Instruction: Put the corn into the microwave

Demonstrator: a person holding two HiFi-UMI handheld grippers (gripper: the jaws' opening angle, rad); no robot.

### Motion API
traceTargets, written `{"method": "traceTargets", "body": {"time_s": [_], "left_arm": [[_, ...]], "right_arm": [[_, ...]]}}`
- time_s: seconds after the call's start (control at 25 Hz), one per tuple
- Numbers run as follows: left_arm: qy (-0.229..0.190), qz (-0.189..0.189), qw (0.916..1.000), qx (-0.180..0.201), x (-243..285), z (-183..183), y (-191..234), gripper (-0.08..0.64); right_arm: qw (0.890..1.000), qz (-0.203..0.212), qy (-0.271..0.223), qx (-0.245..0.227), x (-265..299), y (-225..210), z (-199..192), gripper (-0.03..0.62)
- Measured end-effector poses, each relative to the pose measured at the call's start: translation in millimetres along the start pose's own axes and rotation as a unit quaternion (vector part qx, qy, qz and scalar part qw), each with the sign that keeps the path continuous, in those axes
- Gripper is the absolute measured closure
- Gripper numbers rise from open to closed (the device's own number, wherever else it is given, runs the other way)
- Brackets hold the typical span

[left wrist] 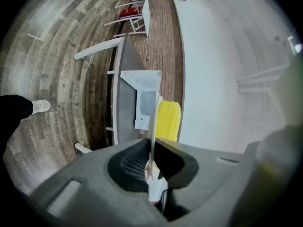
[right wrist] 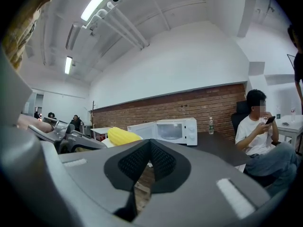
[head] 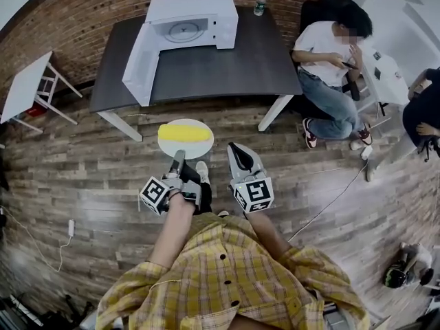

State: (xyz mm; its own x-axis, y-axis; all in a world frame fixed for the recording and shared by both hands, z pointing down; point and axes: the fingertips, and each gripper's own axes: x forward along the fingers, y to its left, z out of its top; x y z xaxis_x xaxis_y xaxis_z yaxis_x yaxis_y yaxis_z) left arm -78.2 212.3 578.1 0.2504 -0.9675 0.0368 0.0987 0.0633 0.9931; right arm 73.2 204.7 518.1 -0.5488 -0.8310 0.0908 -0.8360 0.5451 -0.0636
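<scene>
Closed claw (right wrist: 150, 143), corn (right wrist: 122, 136) and microwave (right wrist: 171, 130) beyond

I take this for a shared office or lab workroom rather than a home; strip lights (right wrist: 97, 6) run along a high white ceiling with exposed pipes, one brick wall (right wrist: 189, 103) meets plain white ones, and the floor (head: 89, 163) is wood-look plank with a loose cable (head: 330, 201) trailing over it. The microwave (head: 196, 19) stands on a dark work table (head: 220, 67), not a kitchen counter; a small white table (head: 24, 84) stands aside, and a seated person (head: 330, 53) looks at a phone.
</scene>
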Motion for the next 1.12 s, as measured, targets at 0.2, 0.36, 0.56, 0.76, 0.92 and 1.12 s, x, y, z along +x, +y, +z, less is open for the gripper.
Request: {"method": "traceTargets", "body": {"time_s": [0.2,0.36,0.56,0.76,0.92,1.12], "left_arm": [[0.003,0.002,1.0,0.002,32.4,14.6,1.1,0.534],[0.007,0.0,1.0,0.005,64.6,28.3,-0.6,0.532],[0.01,-0.006,0.9999,0.007,110.0,43.8,-6.9,0.533],[0.013,0.007,0.9999,0.009,151.6,60.6,-7.0,0.532],[0.012,0.01,0.9999,0.004,182.3,73.4,-17.4,0.532],[0.014,0.01,0.9998,0.004,217.0,89.1,-32.0,0.532]], "right_arm": [[1.0,0.0,0.0,0.002,36.6,-15.0,2.0,0.588],[1.0,-0.002,-0.002,0.001,69.9,-28.5,4.7,0.588],[1.0,-0.007,-0.002,0.003,111.6,-50.0,9.1,0.588],[1.0,-0.01,0.001,0.008,154.8,-71.1,16.6,0.588],[1.0,-0.007,0.005,0.012,184.9,-82.3,26.5,0.588],[1.0,-0.01,0.003,0.015,219.1,-94.2,41.1,0.588]]}}
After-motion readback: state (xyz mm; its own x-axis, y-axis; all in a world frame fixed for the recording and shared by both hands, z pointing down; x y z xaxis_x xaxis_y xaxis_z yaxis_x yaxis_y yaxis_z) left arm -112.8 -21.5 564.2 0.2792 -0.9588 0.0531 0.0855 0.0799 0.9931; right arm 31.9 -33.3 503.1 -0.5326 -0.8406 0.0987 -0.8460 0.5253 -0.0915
